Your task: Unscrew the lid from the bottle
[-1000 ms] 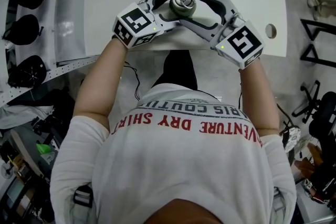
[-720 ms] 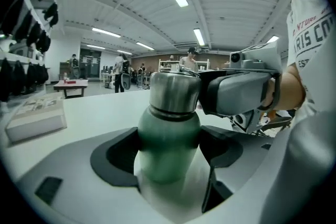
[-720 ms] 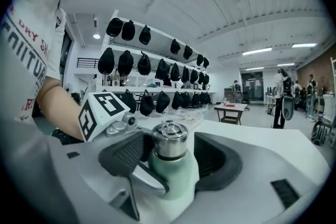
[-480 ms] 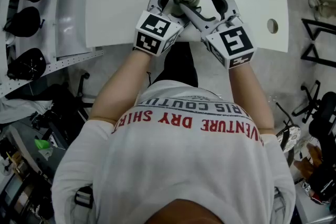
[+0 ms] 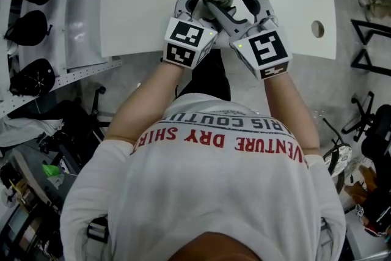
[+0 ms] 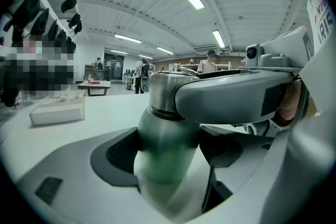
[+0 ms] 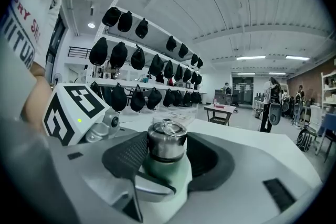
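The left claw (image 6: pixel 170 157) clamps the bottle (image 6: pixel 163 134) between its jaws. The right claw (image 7: pixel 168 157) has just been closing and now pinches the lid (image 7: pixel 167 145) between its pads. The lid looks seated, so all the unscrewing likely remains.

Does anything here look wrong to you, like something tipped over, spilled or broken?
Nothing stands out. The green bottle looks upright over the white table, its lid on and nothing spilled. The left hand-held gripper clamps its body. The right hand-held gripper has just been closing its jaws around the lid, which sits between them.
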`<act>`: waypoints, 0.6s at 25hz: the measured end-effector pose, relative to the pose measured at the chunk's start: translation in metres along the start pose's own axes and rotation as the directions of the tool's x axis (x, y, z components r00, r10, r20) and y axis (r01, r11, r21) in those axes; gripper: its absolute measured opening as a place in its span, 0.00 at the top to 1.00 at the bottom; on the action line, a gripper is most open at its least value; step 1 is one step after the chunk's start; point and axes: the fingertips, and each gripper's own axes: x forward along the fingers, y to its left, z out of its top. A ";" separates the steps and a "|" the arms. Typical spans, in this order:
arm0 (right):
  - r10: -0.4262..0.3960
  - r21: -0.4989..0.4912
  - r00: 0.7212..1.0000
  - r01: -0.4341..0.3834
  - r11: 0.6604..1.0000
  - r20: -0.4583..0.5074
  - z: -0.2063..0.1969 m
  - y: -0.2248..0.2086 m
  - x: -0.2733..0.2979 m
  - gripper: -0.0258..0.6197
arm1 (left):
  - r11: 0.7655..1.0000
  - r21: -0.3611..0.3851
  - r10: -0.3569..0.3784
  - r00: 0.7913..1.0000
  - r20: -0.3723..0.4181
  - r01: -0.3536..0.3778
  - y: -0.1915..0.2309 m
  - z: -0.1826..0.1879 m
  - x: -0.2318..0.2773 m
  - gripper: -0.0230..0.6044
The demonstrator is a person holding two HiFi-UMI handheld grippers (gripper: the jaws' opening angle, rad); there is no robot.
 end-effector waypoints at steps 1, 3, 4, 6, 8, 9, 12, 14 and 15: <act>0.003 0.001 1.000 -0.003 1.000 -0.001 0.000 0.000 0.000 0.60 | 1.000 0.002 -0.003 1.000 -0.005 0.003 0.000 -0.001 0.000 0.38; 0.012 0.003 1.000 -0.012 1.000 0.000 0.000 -0.001 0.000 0.60 | 1.000 0.007 -0.012 1.000 -0.015 0.012 -0.001 -0.002 0.001 0.38; 0.020 0.003 1.000 -0.020 1.000 0.000 0.000 0.000 0.000 0.60 | 1.000 0.012 -0.022 1.000 -0.018 0.022 -0.001 -0.002 0.000 0.38; 0.045 -0.001 0.999 -0.045 0.999 0.000 -0.001 0.001 0.001 0.60 | 0.998 0.028 -0.056 0.998 -0.022 0.056 0.000 -0.003 -0.001 0.38; 0.078 -0.004 0.997 -0.078 0.997 -0.002 0.000 0.001 0.001 0.60 | 0.993 0.054 -0.107 0.994 -0.022 0.108 0.000 -0.003 -0.001 0.38; 0.095 -0.008 0.995 -0.095 0.995 -0.005 0.000 0.001 0.002 0.60 | 0.988 0.068 -0.136 0.990 -0.023 0.137 0.000 -0.002 -0.001 0.38; 0.144 -0.030 0.989 -0.145 0.989 -0.020 -0.001 0.002 0.004 0.60 | 0.967 0.106 -0.227 0.973 -0.040 0.230 0.002 -0.003 -0.001 0.38; 0.180 -0.045 0.983 -0.181 0.982 -0.026 0.000 0.001 0.005 0.60 | 0.949 0.129 -0.282 0.957 -0.066 0.289 0.001 -0.003 -0.001 0.38; 0.198 -0.053 0.980 -0.199 0.979 -0.029 0.001 0.001 0.005 0.60 | 0.937 0.140 -0.310 0.947 -0.082 0.319 0.001 -0.003 -0.001 0.38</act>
